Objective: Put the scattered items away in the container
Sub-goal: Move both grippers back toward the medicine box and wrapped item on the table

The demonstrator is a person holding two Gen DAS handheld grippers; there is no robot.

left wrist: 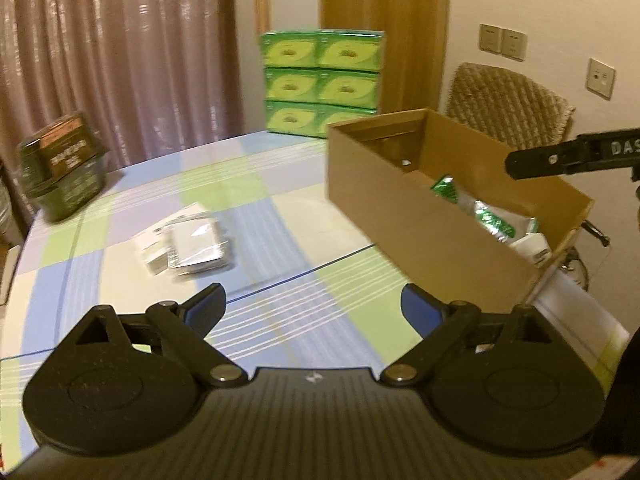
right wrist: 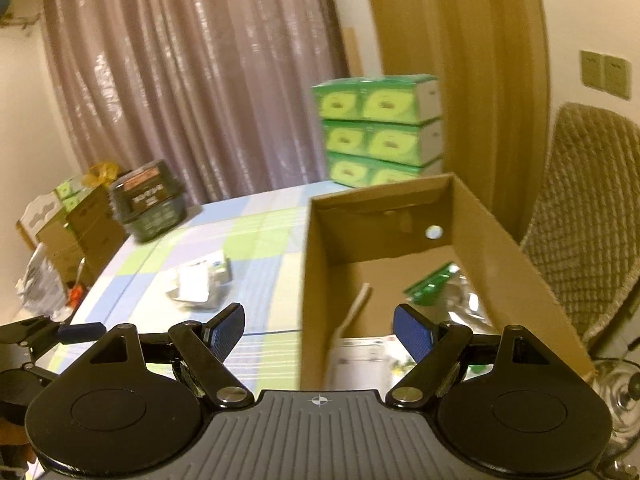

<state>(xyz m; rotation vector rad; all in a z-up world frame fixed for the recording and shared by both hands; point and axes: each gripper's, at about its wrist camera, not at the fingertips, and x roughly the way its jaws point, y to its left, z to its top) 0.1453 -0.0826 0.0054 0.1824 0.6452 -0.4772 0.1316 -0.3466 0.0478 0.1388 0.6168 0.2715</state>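
Note:
An open cardboard box (left wrist: 404, 216) stands on the right of the table; it also shows in the right wrist view (right wrist: 320, 280). Inside lie green and silver packets (left wrist: 486, 212) (right wrist: 436, 284) and a white item (left wrist: 532, 246). A pile of white and clear packets (left wrist: 188, 242) (right wrist: 200, 284) lies on the checked tablecloth left of the box. My left gripper (left wrist: 314, 306) is open and empty above the cloth, near the pile. My right gripper (right wrist: 318, 326) is open and empty over the box's near left wall; one of its fingers (left wrist: 560, 158) shows in the left wrist view.
A dark green basket with a box in it (left wrist: 62, 168) (right wrist: 148, 204) sits at the table's far left edge. Stacked green cartons (left wrist: 322, 80) (right wrist: 380, 128) stand at the back. A woven chair (left wrist: 508, 104) is behind the box. Cardboard boxes (right wrist: 80, 232) stand left of the table.

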